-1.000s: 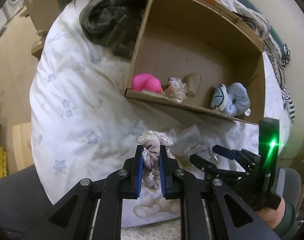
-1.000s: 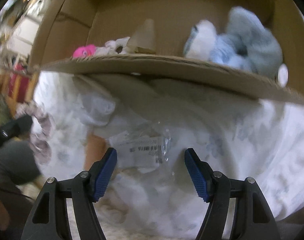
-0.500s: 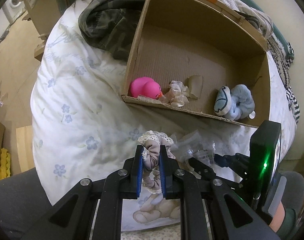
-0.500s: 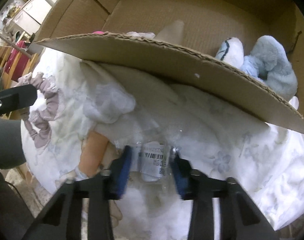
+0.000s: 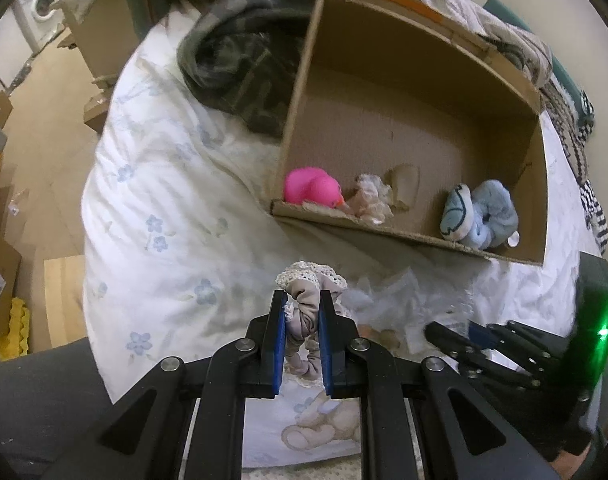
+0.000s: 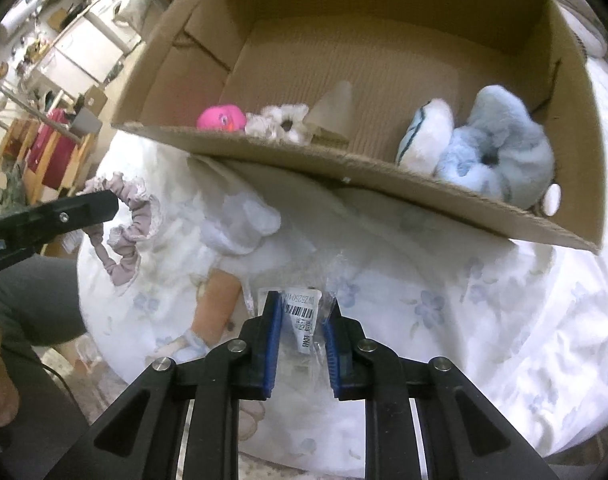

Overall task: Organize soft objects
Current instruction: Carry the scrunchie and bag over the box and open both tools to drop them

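My left gripper [image 5: 301,300] is shut on a mauve lace-edged scrunchie [image 5: 310,280], held above the floral bedsheet in front of the cardboard box [image 5: 404,236]. The scrunchie also shows in the right wrist view [image 6: 130,224], hanging from the left gripper's finger [image 6: 64,216]. My right gripper [image 6: 304,304] is shut on a clear plastic bag with a barcode label [image 6: 302,314]; the bag holds a pale blue soft item [image 6: 244,220]. The box [image 6: 344,160] holds a pink duck toy [image 5: 312,190], a cream scrunchie [image 5: 372,200] and a fluffy blue scrunchie with a blue-white plush [image 5: 480,216].
A dark camouflage garment [image 5: 240,72] lies left of the box. Striped and knitted cloths [image 5: 576,120] lie behind and right of it. The bed edge drops to a wooden floor with cartons [image 5: 8,240] at left. The right gripper shows in the left wrist view [image 5: 456,334].
My right gripper has closed on the plastic bag and lifted toward the box. My left gripper, still holding the scrunchie, has risen slightly, so more of the box's inside shows.
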`<state>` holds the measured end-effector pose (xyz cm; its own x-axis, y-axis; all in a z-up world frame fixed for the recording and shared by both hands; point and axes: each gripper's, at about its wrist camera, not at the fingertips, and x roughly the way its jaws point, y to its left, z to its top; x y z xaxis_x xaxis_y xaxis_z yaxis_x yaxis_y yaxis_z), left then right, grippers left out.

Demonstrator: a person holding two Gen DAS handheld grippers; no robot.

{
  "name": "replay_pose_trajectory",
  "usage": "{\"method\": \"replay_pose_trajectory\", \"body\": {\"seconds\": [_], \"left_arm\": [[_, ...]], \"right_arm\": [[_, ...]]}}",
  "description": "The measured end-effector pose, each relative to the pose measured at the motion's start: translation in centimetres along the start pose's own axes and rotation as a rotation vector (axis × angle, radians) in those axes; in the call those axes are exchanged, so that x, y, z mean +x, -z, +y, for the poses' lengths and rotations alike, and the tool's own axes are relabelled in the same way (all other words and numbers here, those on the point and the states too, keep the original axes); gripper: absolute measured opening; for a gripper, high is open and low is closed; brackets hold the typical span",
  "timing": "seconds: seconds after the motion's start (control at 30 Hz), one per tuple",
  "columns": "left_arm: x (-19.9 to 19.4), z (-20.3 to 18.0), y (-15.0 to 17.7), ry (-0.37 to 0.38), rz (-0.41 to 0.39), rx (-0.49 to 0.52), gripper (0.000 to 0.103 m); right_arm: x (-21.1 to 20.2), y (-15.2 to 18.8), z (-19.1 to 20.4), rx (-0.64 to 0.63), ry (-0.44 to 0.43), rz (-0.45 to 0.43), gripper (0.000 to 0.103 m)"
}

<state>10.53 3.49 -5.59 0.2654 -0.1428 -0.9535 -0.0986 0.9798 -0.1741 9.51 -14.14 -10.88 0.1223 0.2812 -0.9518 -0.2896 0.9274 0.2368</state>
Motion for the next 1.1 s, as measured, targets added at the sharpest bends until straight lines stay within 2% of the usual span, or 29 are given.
{"method": "replay_pose_trajectory", "body": {"seconds": [0.17,0.3,0.6,0.9,1.1], "left_arm": [[-2.8,0.2,-0.4,-0.005,-0.108,0.0,0.013],[-5.0,0.1,-1.2,-0.005,-0.174,0.003,0.013],[-7.3,-1.4,-4.2,0.013,-0.233,0.028,0.013],[-6.5,-4.1,-5.5,0.007,-0.236,0.1,0.013],[-5.8,-5.1,-7.2,-0.011,-0.273,0.133,0.013]], "right_arm": [[-2.6,-0.3,-1.9,0.072,-0.085,-0.065,0.021],[-6.4,-0.8,-3.3,0.108,-0.154,-0.16,0.02],[-13.3,-2.5,-5.1,0.131,-0.24,-0.392,0.02],[-14.0,-4.0,-7.9,0.178,-0.237,-0.483,0.02],[-12.7,-4.0,-9.1,0.238,-0.229,-0.476,0.02]]}}
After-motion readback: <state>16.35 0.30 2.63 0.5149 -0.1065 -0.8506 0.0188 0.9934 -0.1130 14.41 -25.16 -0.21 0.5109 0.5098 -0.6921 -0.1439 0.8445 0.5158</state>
